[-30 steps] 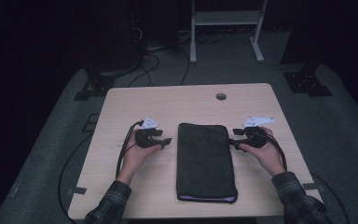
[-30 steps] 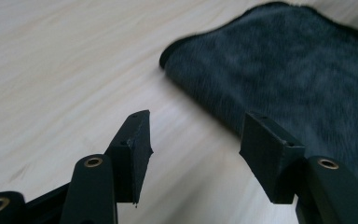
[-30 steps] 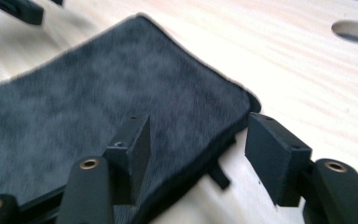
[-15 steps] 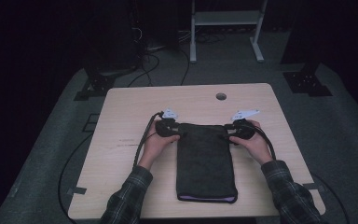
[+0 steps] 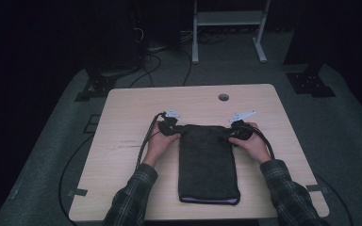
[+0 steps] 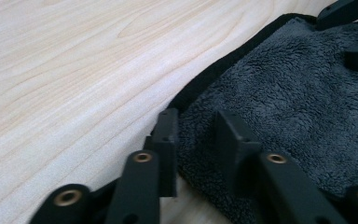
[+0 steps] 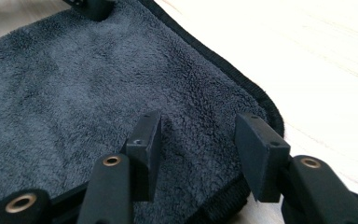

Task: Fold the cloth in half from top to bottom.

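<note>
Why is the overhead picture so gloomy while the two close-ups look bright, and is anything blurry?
High view: dim, the room beyond the table nearly black, the towel a dark slab without texture. Left gripper view: bright wood and crisp towel pile, the nearest jaw bases soft. Right gripper view: evenly lit, fibres sharp, bottom edge slightly blurred.

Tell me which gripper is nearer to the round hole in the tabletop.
Right. The right gripper sits at the dark towel's far right corner, just below the hole; the left gripper sits at the far left corner, farther off across the towel.
</note>
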Action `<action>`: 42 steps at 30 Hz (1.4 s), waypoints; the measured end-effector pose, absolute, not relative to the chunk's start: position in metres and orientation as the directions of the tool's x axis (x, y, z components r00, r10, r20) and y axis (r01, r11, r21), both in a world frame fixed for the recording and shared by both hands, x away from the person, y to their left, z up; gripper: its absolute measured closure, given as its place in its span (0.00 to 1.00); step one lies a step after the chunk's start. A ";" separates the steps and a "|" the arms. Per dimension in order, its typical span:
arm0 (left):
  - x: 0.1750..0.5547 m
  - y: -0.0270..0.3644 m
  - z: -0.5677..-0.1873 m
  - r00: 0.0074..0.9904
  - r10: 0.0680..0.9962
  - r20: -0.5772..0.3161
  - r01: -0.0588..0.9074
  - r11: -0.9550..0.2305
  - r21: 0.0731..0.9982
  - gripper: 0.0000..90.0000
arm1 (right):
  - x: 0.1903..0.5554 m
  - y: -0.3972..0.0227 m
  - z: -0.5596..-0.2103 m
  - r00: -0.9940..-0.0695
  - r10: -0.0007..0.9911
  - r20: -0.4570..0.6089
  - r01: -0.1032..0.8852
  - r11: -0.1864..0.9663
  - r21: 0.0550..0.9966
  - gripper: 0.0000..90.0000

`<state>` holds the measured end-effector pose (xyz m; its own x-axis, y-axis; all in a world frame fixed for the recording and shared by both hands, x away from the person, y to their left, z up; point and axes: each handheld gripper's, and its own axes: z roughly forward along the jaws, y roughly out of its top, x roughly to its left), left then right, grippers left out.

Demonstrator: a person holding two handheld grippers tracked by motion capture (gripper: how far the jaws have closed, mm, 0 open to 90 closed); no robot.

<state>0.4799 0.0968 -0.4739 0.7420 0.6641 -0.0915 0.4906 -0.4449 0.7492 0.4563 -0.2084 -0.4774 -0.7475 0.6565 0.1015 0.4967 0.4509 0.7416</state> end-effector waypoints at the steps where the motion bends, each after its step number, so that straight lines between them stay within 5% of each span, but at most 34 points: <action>1: 0.480 0.097 -0.474 0.739 0.666 -0.097 0.496 -0.441 0.748 0.81 | 0.456 -0.209 -0.477 -0.746 0.658 0.101 0.498 0.451 0.741 0.58; 6: 0.481 0.096 -0.475 0.727 0.674 -0.133 0.522 -0.417 0.744 0.93 | 0.456 -0.209 -0.479 -0.743 0.658 0.126 0.509 0.432 0.744 0.79; 11: 0.481 0.095 -0.472 0.714 0.684 -0.149 0.539 -0.402 0.740 0.96 | 0.453 -0.205 -0.475 -0.740 0.664 0.109 0.510 0.448 0.734 0.87; 24: 0.486 0.109 -0.410 0.725 0.684 -0.083 0.426 -0.350 0.834 0.96 | 0.466 -0.199 -0.431 -0.730 0.682 0.050 0.422 0.393 0.817 0.88; 42: 0.429 0.128 -0.415 0.820 0.545 -0.171 0.399 -0.332 0.855 0.95 | 0.405 -0.208 -0.436 -0.797 0.603 0.036 0.345 0.404 0.847 0.88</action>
<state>0.4292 0.1277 -0.4151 0.8205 0.5455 -0.1712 0.3989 -0.3318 0.8549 0.4051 -0.2075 -0.4363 -0.7966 0.6034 0.0359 0.3445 0.4044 0.8472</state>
